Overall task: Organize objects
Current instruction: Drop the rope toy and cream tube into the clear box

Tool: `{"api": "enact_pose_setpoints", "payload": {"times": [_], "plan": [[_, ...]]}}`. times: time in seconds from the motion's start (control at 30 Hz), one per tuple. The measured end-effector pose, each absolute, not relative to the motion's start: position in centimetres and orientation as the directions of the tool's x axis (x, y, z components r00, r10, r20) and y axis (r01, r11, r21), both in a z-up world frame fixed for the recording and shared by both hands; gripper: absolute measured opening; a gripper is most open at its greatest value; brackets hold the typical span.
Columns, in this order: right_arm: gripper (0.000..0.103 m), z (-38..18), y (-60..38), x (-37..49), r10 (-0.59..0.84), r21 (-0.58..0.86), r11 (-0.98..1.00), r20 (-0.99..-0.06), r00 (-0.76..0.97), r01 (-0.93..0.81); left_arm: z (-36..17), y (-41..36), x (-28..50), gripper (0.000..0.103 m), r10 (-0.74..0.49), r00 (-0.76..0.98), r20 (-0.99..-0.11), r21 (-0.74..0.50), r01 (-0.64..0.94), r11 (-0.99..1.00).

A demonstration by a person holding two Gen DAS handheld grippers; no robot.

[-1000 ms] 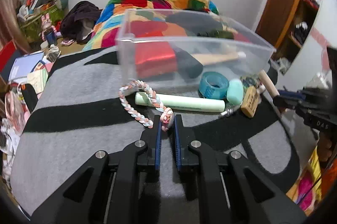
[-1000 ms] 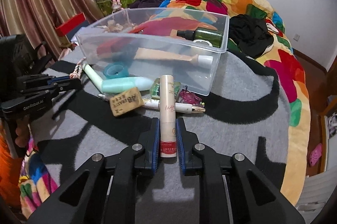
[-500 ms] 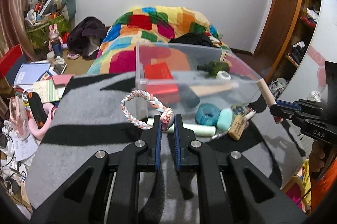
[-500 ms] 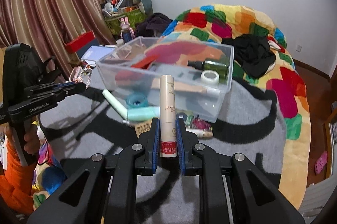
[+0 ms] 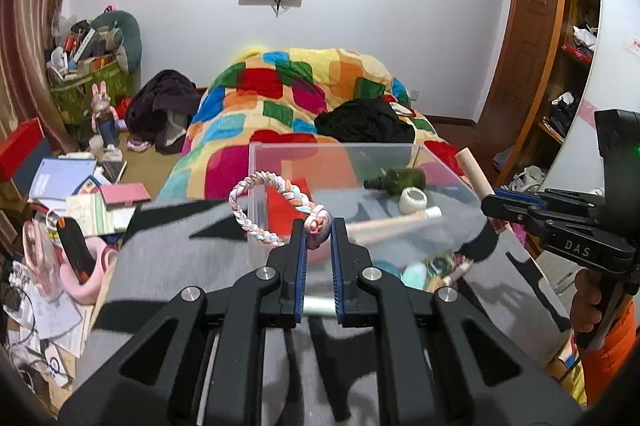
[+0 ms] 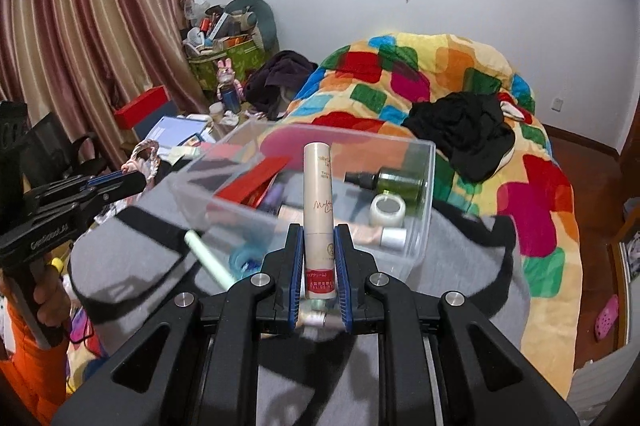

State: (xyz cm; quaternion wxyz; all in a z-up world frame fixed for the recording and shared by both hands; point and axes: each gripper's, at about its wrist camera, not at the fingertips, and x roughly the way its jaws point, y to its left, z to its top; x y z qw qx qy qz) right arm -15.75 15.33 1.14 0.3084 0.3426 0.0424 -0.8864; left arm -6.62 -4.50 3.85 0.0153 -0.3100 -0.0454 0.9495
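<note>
My left gripper (image 5: 318, 226) is shut on a pink-and-white braided ring (image 5: 262, 206), held in the air at the near left corner of the clear plastic bin (image 5: 360, 150). My right gripper (image 6: 318, 232) is shut on a cream tube with a red base (image 6: 318, 214), held upright above the bin's near wall (image 6: 352, 146). The bin holds a green bottle (image 6: 402, 180), a tape roll (image 6: 387, 210), a red box (image 6: 250, 184) and a long beige tube. Each gripper shows in the other's view: the right one (image 5: 496, 204) and the left one (image 6: 132, 180).
The bin sits on a grey-and-black blanket (image 6: 460, 266). In front of it lie a pale green tube (image 6: 208, 258), a teal tape roll (image 6: 244, 258) and small items. A patchwork quilt (image 6: 440, 74) with black clothing lies behind. Floor clutter is at left.
Both grippers have risen with their objects and moved toward the bin. The ring and the tube, first down near the blanket, now hang at the height of the bin's rim.
</note>
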Motion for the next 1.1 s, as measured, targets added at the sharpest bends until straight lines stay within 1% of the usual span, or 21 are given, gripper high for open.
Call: {"api": "enact_pose_setpoints", "payload": {"times": [0.23, 0.5, 0.8, 0.9, 1.1], "plan": [[0.014, 1.2, 14.2, -18.4, -0.491, 0.135, -0.829, -0.641, -0.59, 0.543, 4.0, -4.2, -9.5, 0.01, 0.037, -0.804, -0.594, -0.069, 0.005, -0.998], [0.014, -0.7, 12.3, -21.4, -0.456, 0.127, -0.837, -0.701, -0.549, 0.533, 1.5, -4.0, -13.3, 0.01, 0.035, -0.748, -0.663, -0.058, 0.004, -0.998], [0.014, -3.3, 11.1, -23.6, -0.411, 0.112, -0.845, -0.762, -0.5, 0.523, -0.9, -4.2, -16.0, 0.01, 0.104, -0.682, -0.724, -0.122, -0.022, -0.992], [0.014, -3.7, 10.8, -23.7, -0.409, 0.112, -0.839, -0.775, -0.482, 0.532, -1.1, -4.0, -16.0, 0.011, 0.145, -0.668, -0.729, -0.149, -0.052, -0.987], [0.014, -3.2, 11.1, -23.3, -0.423, 0.127, -0.83, -0.777, -0.466, 0.542, -0.6, -3.4, -15.1, 0.012, 0.163, -0.672, -0.722, -0.144, -0.084, -0.986]]}}
